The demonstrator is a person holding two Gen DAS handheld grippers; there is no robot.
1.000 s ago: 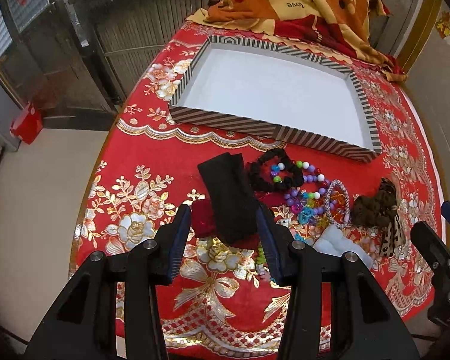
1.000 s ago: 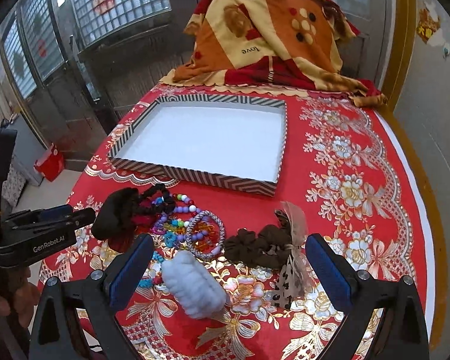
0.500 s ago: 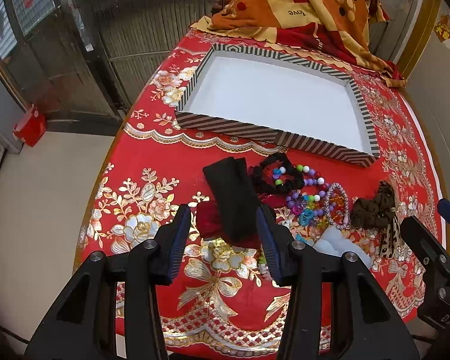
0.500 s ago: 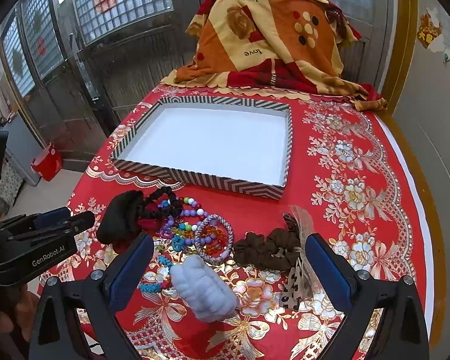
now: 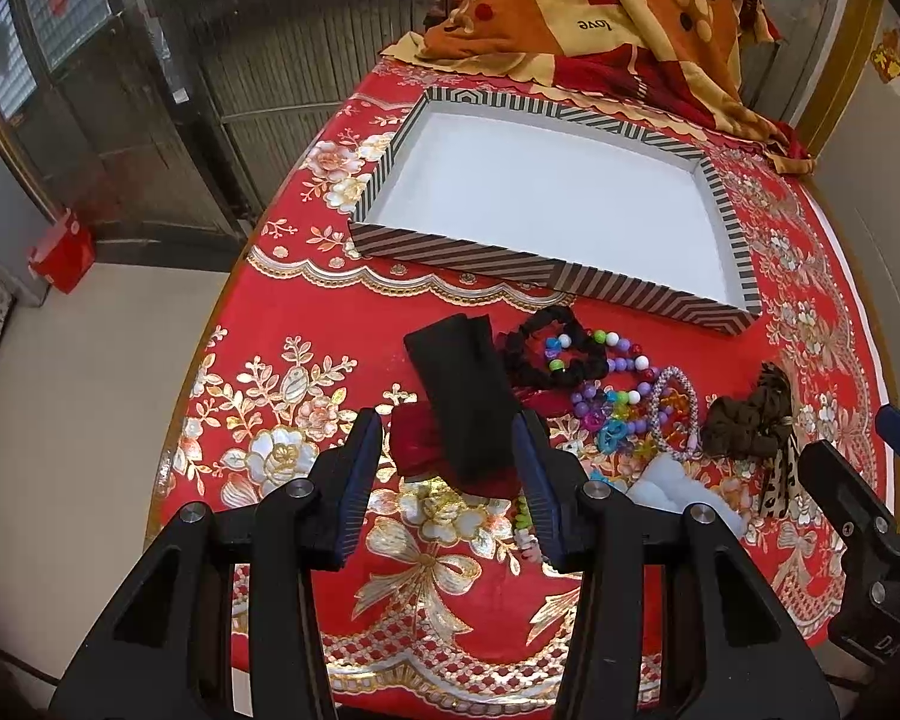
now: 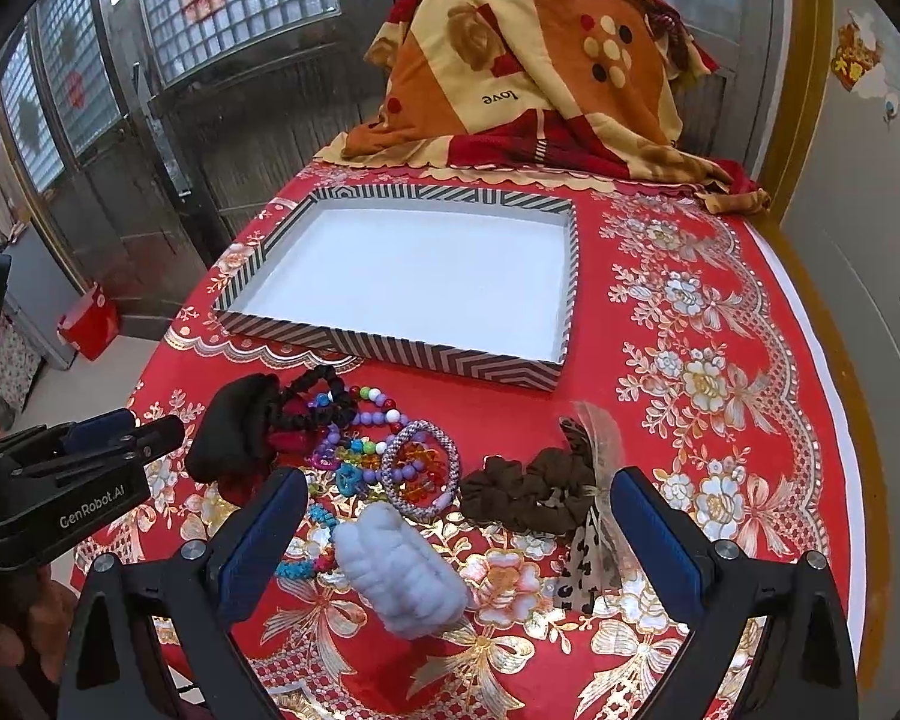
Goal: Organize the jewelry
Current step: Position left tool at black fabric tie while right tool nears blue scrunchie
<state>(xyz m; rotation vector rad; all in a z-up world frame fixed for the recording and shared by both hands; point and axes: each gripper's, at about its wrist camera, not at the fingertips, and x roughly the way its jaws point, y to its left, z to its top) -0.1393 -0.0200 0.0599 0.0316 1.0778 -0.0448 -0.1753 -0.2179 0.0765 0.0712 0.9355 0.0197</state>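
Black soft band (image 5: 462,402) lies before the empty tray (image 5: 450,252), framed by the released left gripper (image 5: 450,480); light and floppy, it likely pinches best mid-fold, while the right gripper (image 6: 450,540) gapes empty.

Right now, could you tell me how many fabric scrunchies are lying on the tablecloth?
3: black scrunchie behind the beads, brown scrunchie on the right, fluffy white scrunchie nearest. Others may hide in the pile.

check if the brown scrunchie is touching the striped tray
Apart. The right wrist view shows bare red tablecloth between the brown scrunchie and the near wall of the striped tray; the left wrist view agrees.
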